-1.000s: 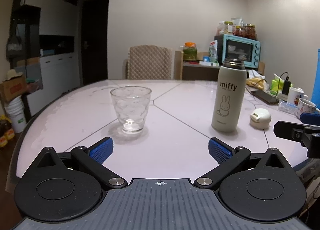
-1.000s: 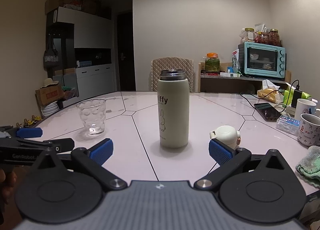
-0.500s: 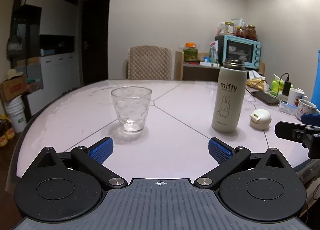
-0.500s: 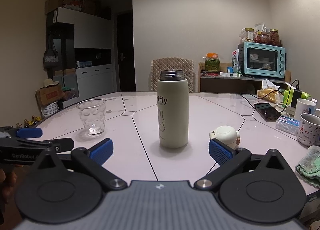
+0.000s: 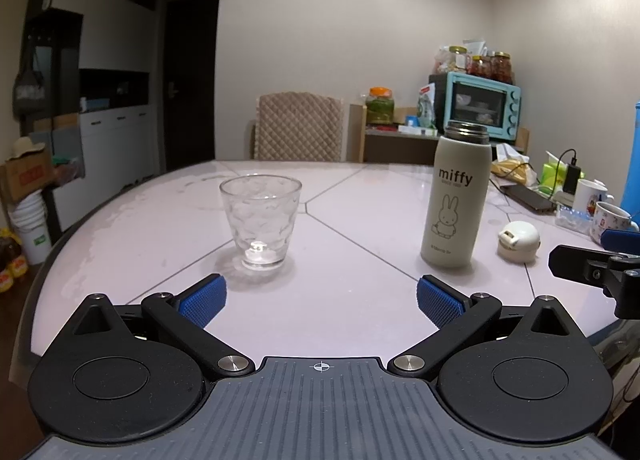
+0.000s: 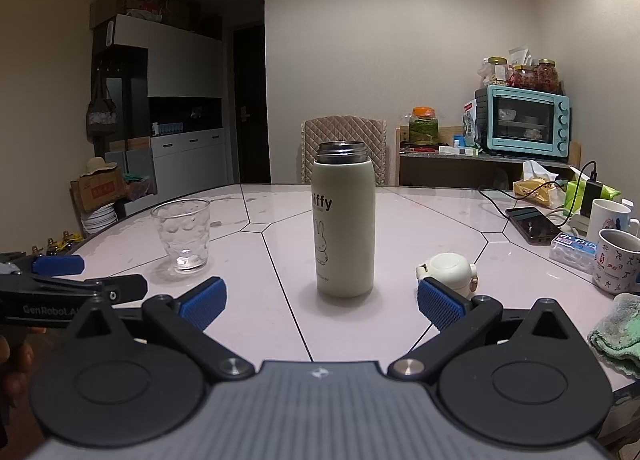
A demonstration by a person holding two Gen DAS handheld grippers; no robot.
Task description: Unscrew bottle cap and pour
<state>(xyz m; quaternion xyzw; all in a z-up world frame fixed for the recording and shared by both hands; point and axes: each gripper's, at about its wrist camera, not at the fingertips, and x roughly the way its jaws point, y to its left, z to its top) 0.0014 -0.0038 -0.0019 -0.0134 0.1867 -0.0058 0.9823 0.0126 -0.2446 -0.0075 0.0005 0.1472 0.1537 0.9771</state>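
Note:
A cream "miffy" bottle (image 5: 456,200) stands upright and uncapped on the white table; it also shows in the right wrist view (image 6: 345,220). Its white cap (image 5: 518,240) lies on the table just right of it, and shows in the right wrist view (image 6: 448,272). A clear glass (image 5: 260,222) stands to the left, seen too in the right wrist view (image 6: 182,236). My left gripper (image 5: 318,300) is open and empty, short of both. My right gripper (image 6: 318,302) is open and empty, facing the bottle.
Two mugs (image 6: 612,248), a phone (image 6: 532,224), a small box and a green cloth (image 6: 618,334) crowd the table's right side. A chair (image 6: 344,148) stands at the far edge. A shelf with a teal oven (image 6: 524,122) is behind.

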